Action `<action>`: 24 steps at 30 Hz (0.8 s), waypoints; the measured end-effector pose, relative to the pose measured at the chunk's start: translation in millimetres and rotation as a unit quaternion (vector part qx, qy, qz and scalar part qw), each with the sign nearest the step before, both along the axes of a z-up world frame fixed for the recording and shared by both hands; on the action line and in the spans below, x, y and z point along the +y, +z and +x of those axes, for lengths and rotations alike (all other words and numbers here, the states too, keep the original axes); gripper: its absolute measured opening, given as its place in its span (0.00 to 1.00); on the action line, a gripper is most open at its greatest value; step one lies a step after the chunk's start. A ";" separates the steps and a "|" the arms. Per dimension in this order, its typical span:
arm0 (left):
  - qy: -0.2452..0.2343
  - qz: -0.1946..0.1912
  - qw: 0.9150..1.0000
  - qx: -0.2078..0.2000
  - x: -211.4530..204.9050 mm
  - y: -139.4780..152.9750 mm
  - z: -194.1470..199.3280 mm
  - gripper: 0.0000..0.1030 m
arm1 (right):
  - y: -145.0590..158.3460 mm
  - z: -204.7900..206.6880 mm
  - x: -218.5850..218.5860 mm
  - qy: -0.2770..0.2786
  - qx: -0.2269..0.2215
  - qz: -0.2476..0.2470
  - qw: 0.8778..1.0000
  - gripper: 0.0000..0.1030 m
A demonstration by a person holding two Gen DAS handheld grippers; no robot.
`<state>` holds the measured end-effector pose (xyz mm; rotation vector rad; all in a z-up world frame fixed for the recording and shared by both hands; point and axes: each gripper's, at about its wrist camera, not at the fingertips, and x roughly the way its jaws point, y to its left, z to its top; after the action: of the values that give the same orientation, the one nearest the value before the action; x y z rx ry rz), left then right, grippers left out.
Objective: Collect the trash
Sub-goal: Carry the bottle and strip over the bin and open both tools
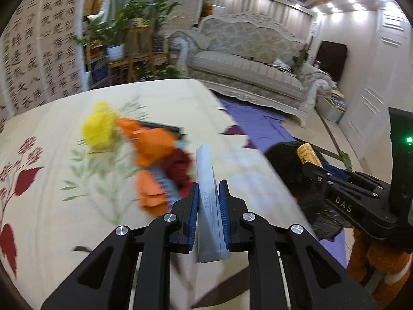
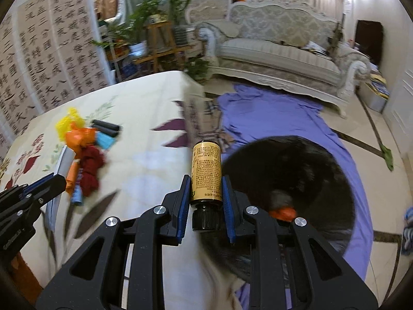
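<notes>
My left gripper [image 1: 208,196] is shut on a flat grey-white box [image 1: 209,201] and holds it on edge above the flowered table [image 1: 51,180]. My right gripper [image 2: 205,193] is shut on a small yellow-labelled bottle [image 2: 206,170] with a black cap, at the table's right edge beside the open black trash bag [image 2: 296,170]. The bag shows in the left wrist view [image 1: 286,165] with the right gripper [image 1: 317,168] over it. A pile of yellow [image 1: 99,129], orange [image 1: 152,144] and dark red [image 1: 180,168] scraps lies on the table ahead of the left gripper.
Black cylinders [image 2: 105,128] and a light blue scrap [image 2: 104,139] lie by the pile. A purple cloth [image 2: 271,121] covers the floor. A pale sofa [image 2: 278,54] stands behind, potted plants [image 2: 144,25] at the back left. An orange item [image 2: 284,213] lies inside the bag.
</notes>
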<state>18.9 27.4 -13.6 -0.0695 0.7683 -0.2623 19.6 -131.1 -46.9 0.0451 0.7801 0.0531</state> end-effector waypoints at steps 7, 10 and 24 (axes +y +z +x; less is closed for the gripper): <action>-0.041 0.000 0.999 -0.005 -49.5 -2.4 12.0 0.17 | -3.2 -8.1 -44.5 -0.054 -0.008 -0.015 0.998 0.23; -0.055 0.005 0.998 -0.010 -69.9 -2.4 16.8 0.17 | -5.6 -9.0 -56.7 -0.069 -0.011 -0.017 0.997 0.23; -0.093 0.026 0.995 -0.014 -123.7 -13.0 32.1 0.17 | -15.9 -0.1 -96.2 -0.099 -0.011 -0.011 0.995 0.23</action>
<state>51.0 -96.3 -26.7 0.0564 0.7539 -0.4193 19.5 -227.2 -62.9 0.0998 0.7503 -0.1428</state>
